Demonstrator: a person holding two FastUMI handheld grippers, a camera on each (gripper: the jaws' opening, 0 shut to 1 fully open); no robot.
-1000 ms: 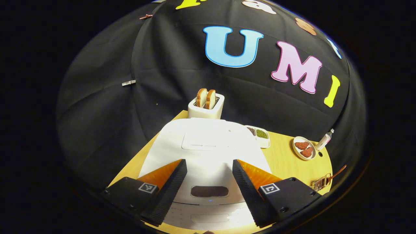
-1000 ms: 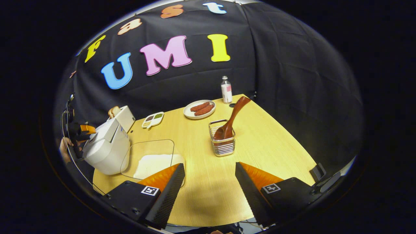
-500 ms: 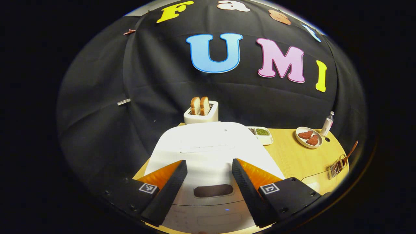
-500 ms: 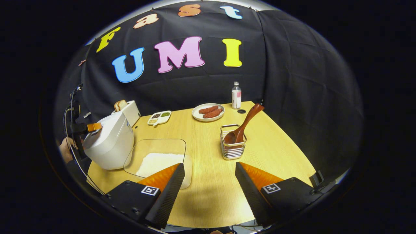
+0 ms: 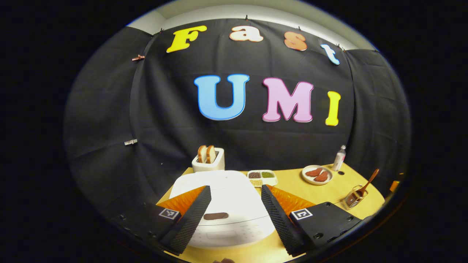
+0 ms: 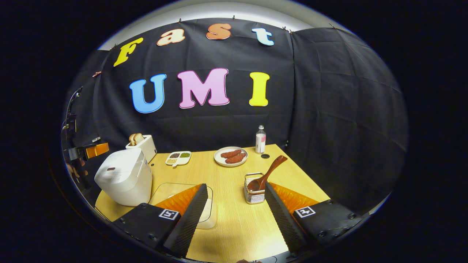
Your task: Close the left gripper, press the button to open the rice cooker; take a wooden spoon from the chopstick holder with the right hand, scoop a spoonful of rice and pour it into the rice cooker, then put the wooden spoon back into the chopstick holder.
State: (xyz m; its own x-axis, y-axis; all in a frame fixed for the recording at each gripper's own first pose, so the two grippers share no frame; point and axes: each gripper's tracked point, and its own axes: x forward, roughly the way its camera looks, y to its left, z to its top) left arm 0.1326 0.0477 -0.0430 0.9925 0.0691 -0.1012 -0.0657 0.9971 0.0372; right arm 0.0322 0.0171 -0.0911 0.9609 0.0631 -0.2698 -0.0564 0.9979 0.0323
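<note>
Left gripper view: rice cooker [image 5: 223, 204] sits on the desk [image 5: 310, 193] at its left end, lid down, dark button [image 5: 215, 216] on the front lip untouched as far as I can judge. Left hand-held gripper [image 5: 234, 215] hangs above and in front of the cooker, fingers wide apart, nothing between them. So step one, closing that gripper and pressing the button, looks not yet done.

Right gripper view: wooden spoon [image 6: 266, 178] stands bowl-down in the wire chopstick holder [image 6: 254, 190], handle leaning to the right. Right hand-held gripper [image 6: 236, 215] is over the near desk edge, fingers apart and empty, holder just beyond its right finger. Clear tray of rice [image 6: 204, 208] lies between cooker and holder, partly hidden by the left finger. Scooping, pouring and returning the spoon are all left to do.

Counts:
- cooker: one
- spoon: one
- holder: one
- rice tray: one
- toaster [image 6: 143, 145]: one, two slices in it
- divided dish [image 6: 178, 158]: one
- plate [image 6: 230, 156]: one, two reddish pieces on it
- bottle [image 6: 260, 139]: one
</note>
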